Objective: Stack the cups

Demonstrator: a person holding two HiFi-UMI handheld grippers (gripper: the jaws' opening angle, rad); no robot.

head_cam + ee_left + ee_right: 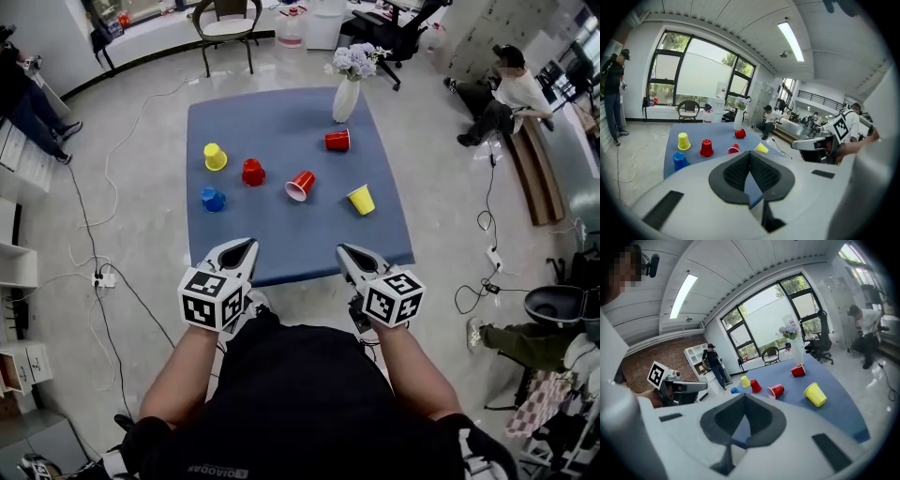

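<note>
Six cups lay scattered across the bench (281,246), well ahead of both clenched, empty tools at its near edge. The blue cup (213,199) sat nearest the left tool (246,247), and the tipped yellow cup (361,199) nearest the right tool (347,253).

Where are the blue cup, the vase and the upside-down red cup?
blue cup (213,200), head view, its side.
vase (346,100), head view, its white body.
upside-down red cup (253,174), head view, its side.

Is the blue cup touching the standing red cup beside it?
Apart. The head view shows a strip of blue tabletop between the blue cup and the standing red cup.
</note>
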